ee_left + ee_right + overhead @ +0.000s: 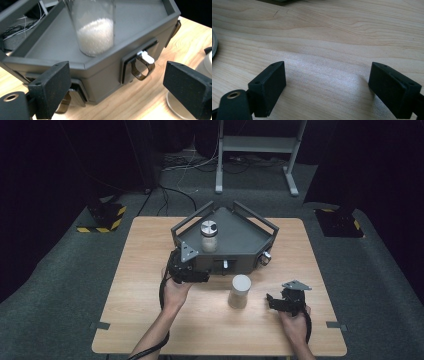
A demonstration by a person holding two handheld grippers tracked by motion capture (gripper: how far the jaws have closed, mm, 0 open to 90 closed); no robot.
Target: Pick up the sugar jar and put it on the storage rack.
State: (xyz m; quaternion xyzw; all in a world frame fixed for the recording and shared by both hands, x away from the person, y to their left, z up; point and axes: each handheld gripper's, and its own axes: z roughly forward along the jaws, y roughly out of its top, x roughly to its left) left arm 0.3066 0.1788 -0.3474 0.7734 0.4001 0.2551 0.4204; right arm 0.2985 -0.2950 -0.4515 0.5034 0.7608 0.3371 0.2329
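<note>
- The wooden table (150, 320) carries everything; both grippers sit low over its near half, the left one at the front of the tray, the right one off to the side over bare wood.
- The grey tray (240, 237), a low-walled box with angled corners, stands at the far middle of the table. Its front wall lies directly ahead of the left gripper's jaws, very near, though I cannot tell whether they touch it.
- A jar with a dark lid (209, 236) stands upright inside the tray, long axis vertical, ahead of and above the left jaws; in the left gripper view it holds white grains (96, 37).
- A second jar (240, 291) stands upright on the table between the two grippers, just off the left gripper's right-hand jaw and somewhat nearer that gripper than the other.
- The left gripper (186, 270) has its jaws spread wide with nothing between them; a guess is that either jar could be its next target.
- The right gripper (284, 301) likewise has jaws spread wide, empty, over bare tabletop.
- A small latch (142, 66) with a white tip sits on the tray's front wall, ahead between the left jaws.
</note>
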